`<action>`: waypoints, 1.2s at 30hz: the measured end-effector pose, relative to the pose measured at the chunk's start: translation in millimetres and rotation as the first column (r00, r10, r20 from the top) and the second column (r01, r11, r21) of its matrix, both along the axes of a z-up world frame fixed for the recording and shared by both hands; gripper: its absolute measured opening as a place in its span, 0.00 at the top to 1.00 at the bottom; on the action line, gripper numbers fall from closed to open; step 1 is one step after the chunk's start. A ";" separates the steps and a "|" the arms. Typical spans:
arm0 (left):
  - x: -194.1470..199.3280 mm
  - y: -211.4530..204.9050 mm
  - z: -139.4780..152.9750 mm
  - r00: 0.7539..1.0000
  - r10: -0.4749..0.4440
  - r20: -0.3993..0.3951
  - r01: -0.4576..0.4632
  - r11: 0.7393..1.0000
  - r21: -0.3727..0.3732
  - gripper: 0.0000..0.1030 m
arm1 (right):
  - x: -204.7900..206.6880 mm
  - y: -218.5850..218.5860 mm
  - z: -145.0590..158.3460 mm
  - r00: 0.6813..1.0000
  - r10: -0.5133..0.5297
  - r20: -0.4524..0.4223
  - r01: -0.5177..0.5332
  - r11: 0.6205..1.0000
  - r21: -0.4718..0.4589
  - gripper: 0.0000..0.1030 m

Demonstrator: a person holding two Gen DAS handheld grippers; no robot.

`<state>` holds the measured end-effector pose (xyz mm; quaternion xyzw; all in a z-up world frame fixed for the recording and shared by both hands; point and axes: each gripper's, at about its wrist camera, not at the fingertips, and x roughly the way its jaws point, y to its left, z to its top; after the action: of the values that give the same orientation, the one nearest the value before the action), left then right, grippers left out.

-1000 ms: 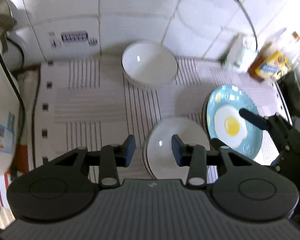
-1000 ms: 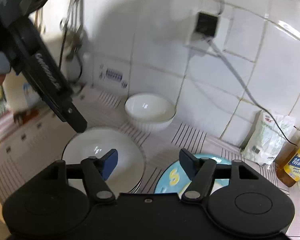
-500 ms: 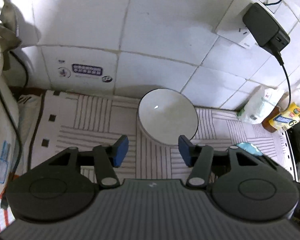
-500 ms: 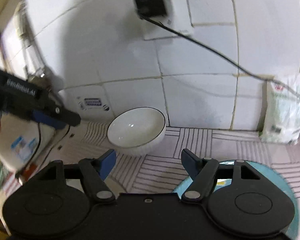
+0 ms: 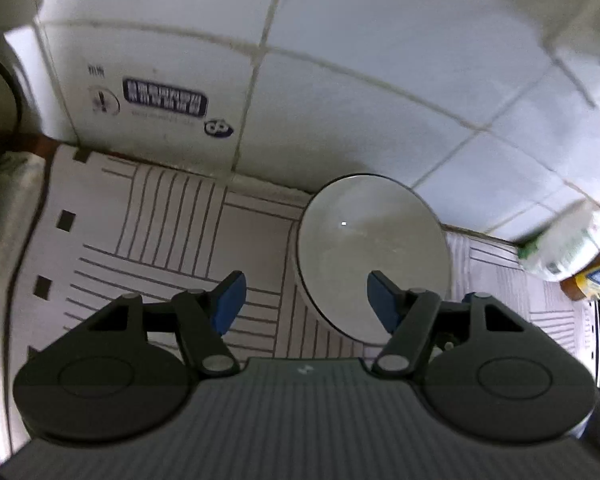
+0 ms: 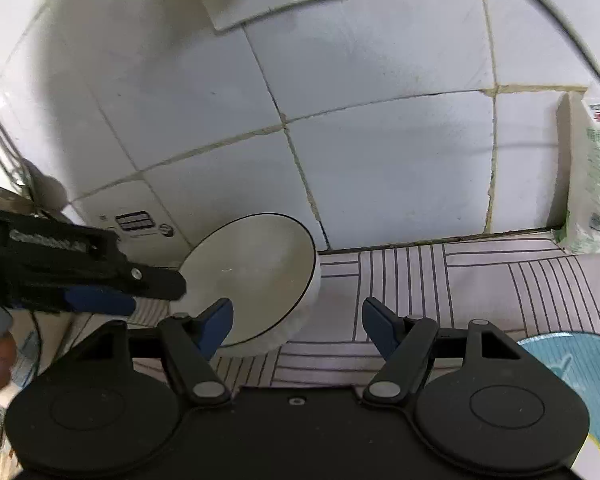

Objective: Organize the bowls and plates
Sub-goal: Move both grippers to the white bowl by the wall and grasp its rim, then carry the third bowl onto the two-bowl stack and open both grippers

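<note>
A white round ceramic bowl with a thin dark rim [image 5: 374, 256] stands on the pale mat with dark stripe patterns [image 5: 160, 232], close to the mat's back edge where it meets the white tiled wall [image 5: 380, 60]. The left gripper [image 5: 304, 304] hovers before the bowl with its jaws opening — its right blue pad overlaps the bowl's near rim, its left pad stands over bare mat, and neither presses on the bowl. In the right wrist view the right gripper [image 6: 296, 324] has its jaws spread and empty, the bowl just left of centre. A light blue round plate [image 6: 572, 364] lies at the mat's near right edge — well apart from the bowl.
</note>
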<state>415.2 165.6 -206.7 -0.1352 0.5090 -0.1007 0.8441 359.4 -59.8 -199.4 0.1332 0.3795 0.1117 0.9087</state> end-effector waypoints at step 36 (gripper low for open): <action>-121.8 -13.4 69.7 0.973 -0.215 0.082 0.207 0.974 0.093 0.88 | -91.0 5.2 67.8 0.999 -0.019 -0.050 0.019 1.000 -0.014 0.79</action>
<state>293.4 152.2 -136.9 -0.0401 0.4851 -0.1745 0.8559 268.5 -54.6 -131.6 0.1333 0.4015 0.0971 0.9009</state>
